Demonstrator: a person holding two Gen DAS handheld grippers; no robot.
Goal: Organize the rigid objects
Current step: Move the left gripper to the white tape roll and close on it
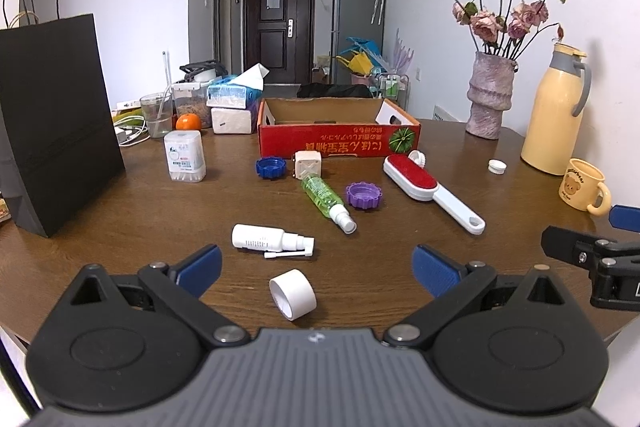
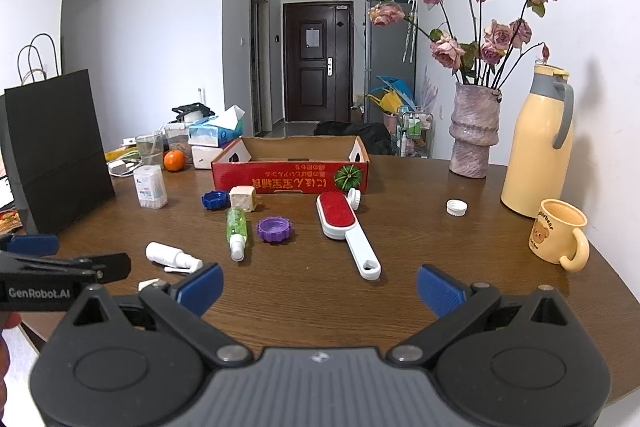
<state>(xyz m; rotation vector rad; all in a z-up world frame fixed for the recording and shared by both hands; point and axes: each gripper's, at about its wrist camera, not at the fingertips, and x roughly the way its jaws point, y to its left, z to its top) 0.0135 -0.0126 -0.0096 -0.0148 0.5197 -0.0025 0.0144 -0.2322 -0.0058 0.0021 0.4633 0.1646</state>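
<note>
Left hand-held gripper [image 1: 316, 267] is spread, empty, above a white cap [image 1: 293, 293] at the bench's [image 1: 120, 219] near edge. Right hand-held gripper [image 2: 318, 285], also spread, faces the lint brush [image 2: 345, 231]. "GenRobot.AI" marks the left one. The red box [image 2: 290, 179], mid-bench, bears inverted Japanese print.

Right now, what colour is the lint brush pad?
Red, on a white body and handle: lint brush. Clearest in the right wrist view.

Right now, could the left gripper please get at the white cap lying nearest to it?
Probably yes. The left gripper is open, and the white cap lies on its side on bare table right between the fingers, with nothing in front; the white spray bottle lies beyond it.
</note>
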